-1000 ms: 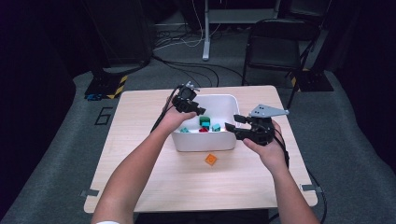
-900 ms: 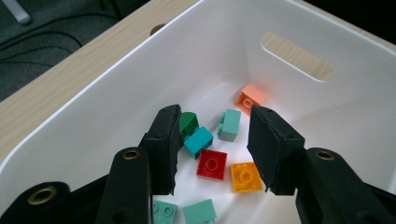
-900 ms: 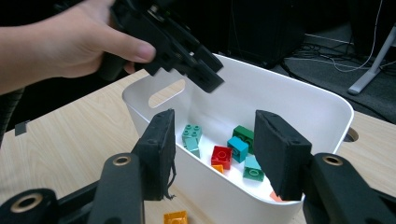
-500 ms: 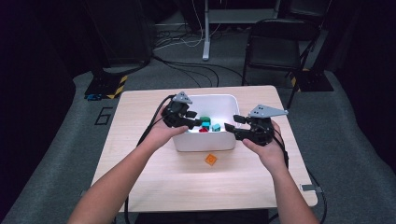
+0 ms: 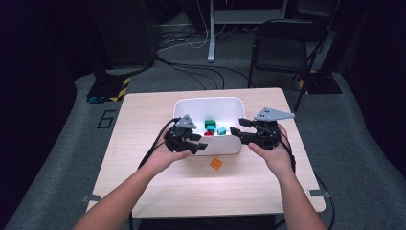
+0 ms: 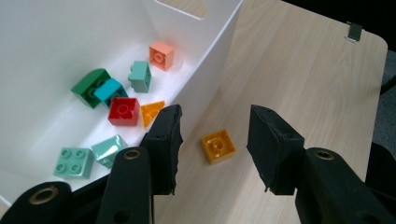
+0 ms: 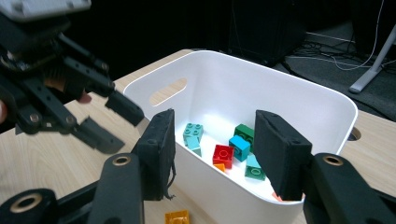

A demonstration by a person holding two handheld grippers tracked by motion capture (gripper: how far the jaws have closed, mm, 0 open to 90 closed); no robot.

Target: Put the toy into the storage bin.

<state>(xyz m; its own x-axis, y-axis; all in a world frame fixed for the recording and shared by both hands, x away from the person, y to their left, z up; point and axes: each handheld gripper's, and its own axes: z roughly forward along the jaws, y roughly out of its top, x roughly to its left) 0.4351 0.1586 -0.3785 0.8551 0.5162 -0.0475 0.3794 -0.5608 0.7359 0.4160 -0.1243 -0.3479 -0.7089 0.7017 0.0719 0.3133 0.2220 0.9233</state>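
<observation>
An orange square brick [image 5: 216, 164] [image 6: 218, 146] [image 7: 177, 217] lies on the table just in front of the white bin [image 5: 208, 99] [image 6: 46, 46] [image 7: 280, 74]. My left gripper [image 5: 200, 143] [image 6: 217, 126] hovers by the bin's near left corner, pointing toward that brick. Its jaws have just been opening and stand open, with nothing pressed between them. At the bin's near right corner, my right gripper [image 5: 237, 133] [image 7: 215, 135] is open and empty, aimed across the bin. Inside lie a red brick [image 6: 123, 111] [image 7: 223, 155], a green one [image 6: 89, 86], and teal, mint and orange ones.
The bin stands mid-table on a light wooden top [image 5: 143, 115]. A black chair [image 5: 280, 45] and cables [image 5: 191, 43] lie on the floor beyond the far edge. Bare table extends in front of the orange brick.
My left hand has pulled back from over the bin's far left side to its near left corner, sinking slightly. The right hand has stayed where it was.
</observation>
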